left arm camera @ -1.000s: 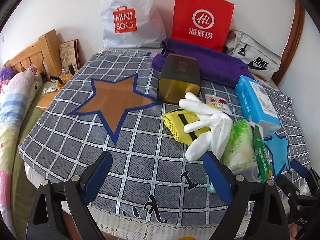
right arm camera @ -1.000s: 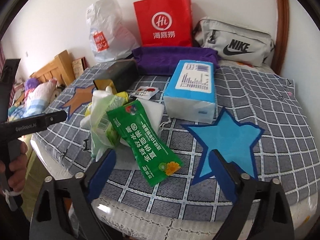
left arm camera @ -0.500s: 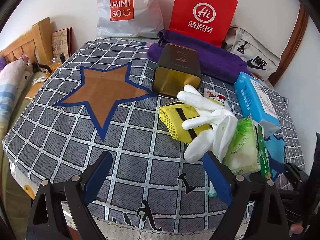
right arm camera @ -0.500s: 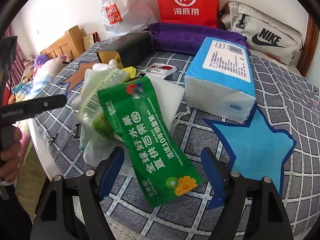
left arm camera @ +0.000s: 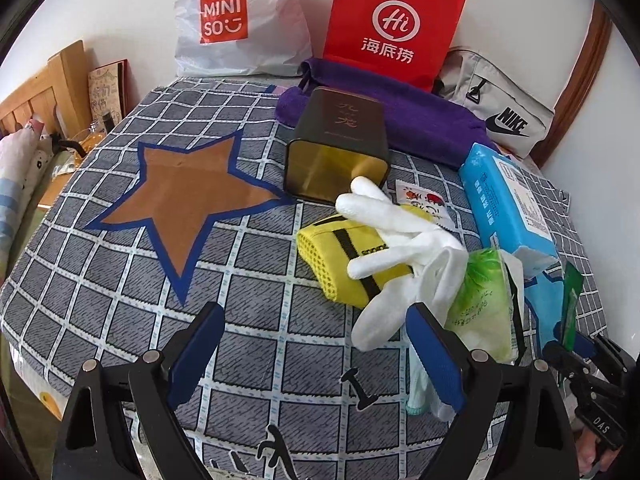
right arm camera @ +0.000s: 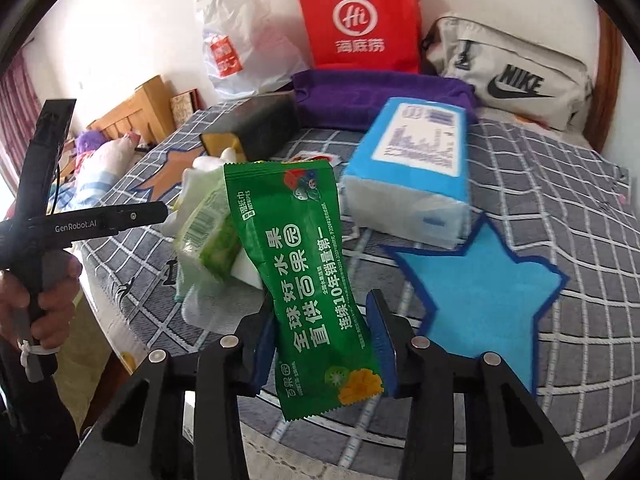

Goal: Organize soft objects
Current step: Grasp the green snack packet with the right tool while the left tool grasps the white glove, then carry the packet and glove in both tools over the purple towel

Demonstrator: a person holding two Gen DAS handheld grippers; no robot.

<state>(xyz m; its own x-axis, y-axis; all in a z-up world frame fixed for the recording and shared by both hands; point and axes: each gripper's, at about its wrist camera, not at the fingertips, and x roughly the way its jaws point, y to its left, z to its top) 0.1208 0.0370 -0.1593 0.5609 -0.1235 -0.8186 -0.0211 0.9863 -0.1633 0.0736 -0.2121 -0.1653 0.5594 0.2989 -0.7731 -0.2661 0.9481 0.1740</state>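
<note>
Right hand-held gripper (right arm camera: 324, 344) has just been closing. The green wet-wipe sachet (right arm camera: 308, 280) sits between its blue pads, and both pads appear to meet the packet's long edges near its lower end — a clamp, or on the very point of one. The sachet's long axis runs away from the gripper, up and slightly left in the right wrist view, so the pinch goes across the short width. Its upper part leans on the pile beyond; the lower end hangs past the pads toward the camera.

Left hand-held gripper (left arm camera: 316, 344) — jaws wide apart, nothing between them, hovering over bare checked cloth on the table (left arm camera: 120, 280). The white glove (left arm camera: 404, 248) lies just beyond its right-hand pad, draped over the yellow mesh pouch (left arm camera: 340, 256).

The pile sits at the near right of the table as the left wrist view shows it: glove, pouch, pale green tissue pack (left arm camera: 484, 304), then the blue tissue pack (right arm camera: 412, 184) behind. The sachet is far nearer the right hand; in the left wrist view it shows only edge-on at the far right.

Judgement: the pick of the sachet is under way, and it should lift by its near end. It is thin and floppy, so the free upper length will likely droop and may drag the tissue pack it rests against.
</note>
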